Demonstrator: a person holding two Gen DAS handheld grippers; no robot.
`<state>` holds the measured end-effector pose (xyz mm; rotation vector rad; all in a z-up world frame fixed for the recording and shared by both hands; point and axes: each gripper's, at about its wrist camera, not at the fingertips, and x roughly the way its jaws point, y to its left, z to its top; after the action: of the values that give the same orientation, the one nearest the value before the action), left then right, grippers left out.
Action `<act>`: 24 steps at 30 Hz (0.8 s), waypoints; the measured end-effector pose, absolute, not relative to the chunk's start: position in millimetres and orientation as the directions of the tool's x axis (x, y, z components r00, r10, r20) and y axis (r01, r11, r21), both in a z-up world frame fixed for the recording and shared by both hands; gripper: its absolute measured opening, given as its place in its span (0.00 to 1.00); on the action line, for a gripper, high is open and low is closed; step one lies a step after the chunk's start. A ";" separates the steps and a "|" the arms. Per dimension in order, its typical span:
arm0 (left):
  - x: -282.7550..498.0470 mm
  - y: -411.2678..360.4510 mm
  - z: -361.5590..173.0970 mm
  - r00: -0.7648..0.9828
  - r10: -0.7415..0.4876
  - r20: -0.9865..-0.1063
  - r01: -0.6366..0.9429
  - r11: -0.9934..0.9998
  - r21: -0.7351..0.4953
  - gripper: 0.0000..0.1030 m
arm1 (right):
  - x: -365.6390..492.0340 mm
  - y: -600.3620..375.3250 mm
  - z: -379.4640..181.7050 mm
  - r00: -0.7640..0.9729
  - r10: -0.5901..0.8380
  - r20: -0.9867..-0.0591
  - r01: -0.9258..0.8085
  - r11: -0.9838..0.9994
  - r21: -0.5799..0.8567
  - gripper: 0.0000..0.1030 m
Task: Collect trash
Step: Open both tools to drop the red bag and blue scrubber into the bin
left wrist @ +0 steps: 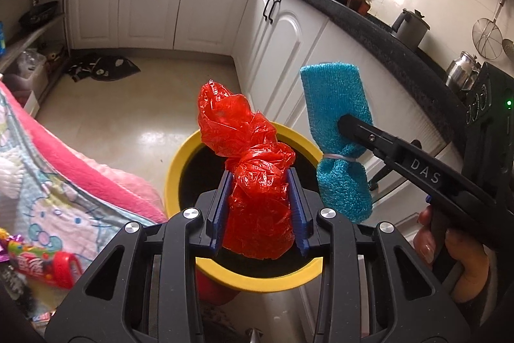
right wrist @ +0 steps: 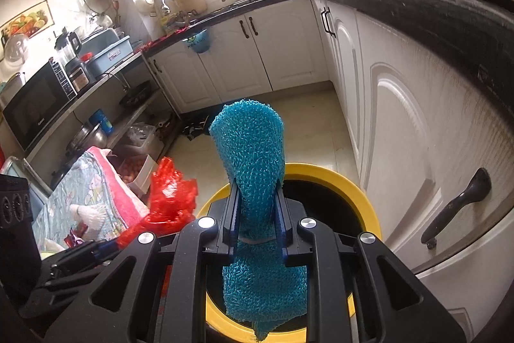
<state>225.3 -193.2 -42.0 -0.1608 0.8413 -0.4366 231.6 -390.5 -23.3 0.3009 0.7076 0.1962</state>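
A crumpled red plastic bag (left wrist: 253, 169) sits between the blue pads of my left gripper (left wrist: 261, 179), which is shut on it, directly above a yellow-rimmed bin (left wrist: 180, 163) with a dark inside. My right gripper (right wrist: 257, 198) is shut on a blue knitted cloth (right wrist: 253, 156) tied with a rubber band; the cloth hangs over the same bin (right wrist: 363, 198). In the left wrist view the blue cloth (left wrist: 337, 105) and the right gripper (left wrist: 350, 124) show at the right, held by a hand (left wrist: 449, 249). The red bag (right wrist: 170, 198) appears left of the right gripper.
White cabinet doors (left wrist: 289, 31) and a black countertop (left wrist: 369, 18) run along the right. A pink and patterned blanket (left wrist: 64, 182) lies left of the bin, with a red bottle (left wrist: 48, 269) beside it. A dark mat (left wrist: 102, 66) lies on the tiled floor (left wrist: 135, 111).
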 end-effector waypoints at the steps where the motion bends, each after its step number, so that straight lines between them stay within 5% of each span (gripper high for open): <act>1: 226.3 -194.5 -43.5 0.581 -0.436 -0.687 0.310 0.899 -0.309 0.27 | 233.2 -391.6 -23.6 0.745 0.276 -0.608 -0.071 0.938 0.339 0.19; 19: 211.9 -172.6 -32.3 0.637 -0.405 -0.656 0.262 0.914 -0.310 0.89 | 207.1 -394.4 -5.0 0.791 0.208 -0.575 -0.034 0.954 0.298 0.58; 24: 199.1 -161.6 -16.2 0.686 -0.374 -0.624 0.241 0.926 -0.291 0.89 | 194.1 -394.4 2.0 0.808 0.181 -0.561 -0.017 0.959 0.284 0.65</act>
<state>199.1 -161.6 -16.2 -0.1915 0.7390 -0.3466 194.1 -394.4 2.0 0.2732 0.6226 0.1073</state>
